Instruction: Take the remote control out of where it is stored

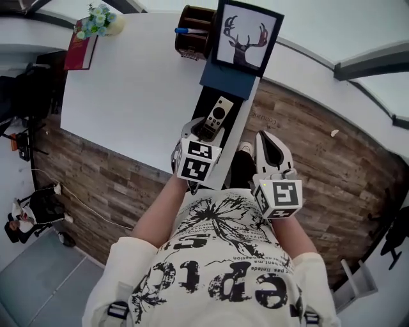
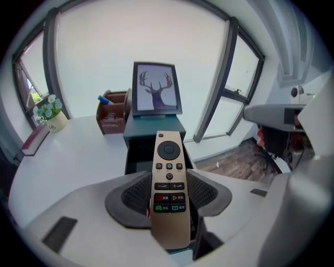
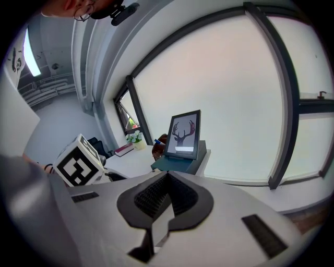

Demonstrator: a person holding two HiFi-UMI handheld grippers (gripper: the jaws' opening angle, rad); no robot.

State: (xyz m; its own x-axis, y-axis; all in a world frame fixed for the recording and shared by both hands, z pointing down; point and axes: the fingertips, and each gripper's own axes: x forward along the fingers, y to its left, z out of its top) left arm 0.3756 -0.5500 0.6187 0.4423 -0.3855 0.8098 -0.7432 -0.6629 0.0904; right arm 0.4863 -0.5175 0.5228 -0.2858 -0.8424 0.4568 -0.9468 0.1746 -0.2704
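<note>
A gold remote control (image 1: 216,117) (image 2: 168,187) with a round pad and coloured buttons points away from me, tilted over the open dark drawer (image 1: 203,101) (image 2: 136,156) of a small teal cabinet (image 1: 225,81). My left gripper (image 1: 206,131) (image 2: 169,183) is shut on the remote's lower half, with a black ribbed pad against each long side. My right gripper (image 1: 267,142) (image 3: 166,197) is shut with nothing in it. It hangs to the right of the cabinet, over the wood floor.
A framed deer picture (image 1: 246,35) (image 2: 155,88) stands on the cabinet's top. A brown desk organizer (image 1: 195,32) (image 2: 112,112) sits beside it on the white table (image 1: 128,96), with a flower pot (image 1: 102,19) and a red book (image 1: 82,45) at the far left corner.
</note>
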